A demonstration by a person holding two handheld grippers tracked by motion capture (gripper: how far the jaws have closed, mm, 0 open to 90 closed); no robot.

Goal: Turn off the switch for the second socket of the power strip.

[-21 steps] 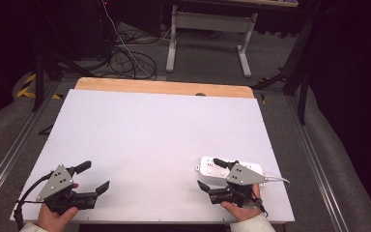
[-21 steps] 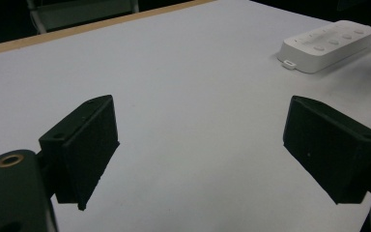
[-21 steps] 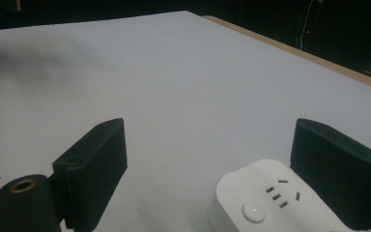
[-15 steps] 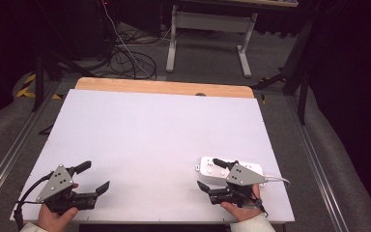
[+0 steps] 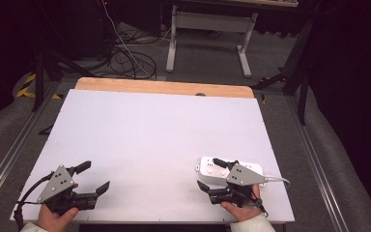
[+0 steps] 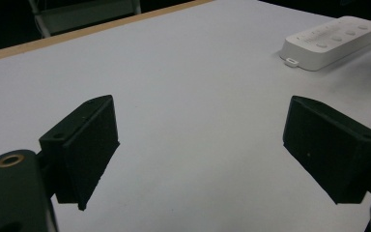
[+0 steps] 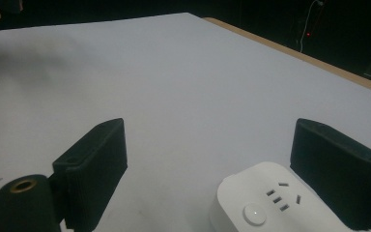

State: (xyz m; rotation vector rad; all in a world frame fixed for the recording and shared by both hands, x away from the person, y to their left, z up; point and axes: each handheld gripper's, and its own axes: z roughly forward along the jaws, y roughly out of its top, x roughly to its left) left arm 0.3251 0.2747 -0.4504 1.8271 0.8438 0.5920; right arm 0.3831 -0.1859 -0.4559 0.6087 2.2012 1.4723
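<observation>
Nothing has shifted since the earlier frames: both grippers are held at the near edge of the white table [image 5: 164, 125]. Left gripper [image 5: 94, 178] jaws are spread, nothing between them. Right gripper [image 5: 208, 174] jaws are likewise spread wide; the white power strip [image 5: 211, 166] lies flat at the near right, its end between them, seemingly not pinched. No grasp is judged made; closing and any moving are left.
</observation>
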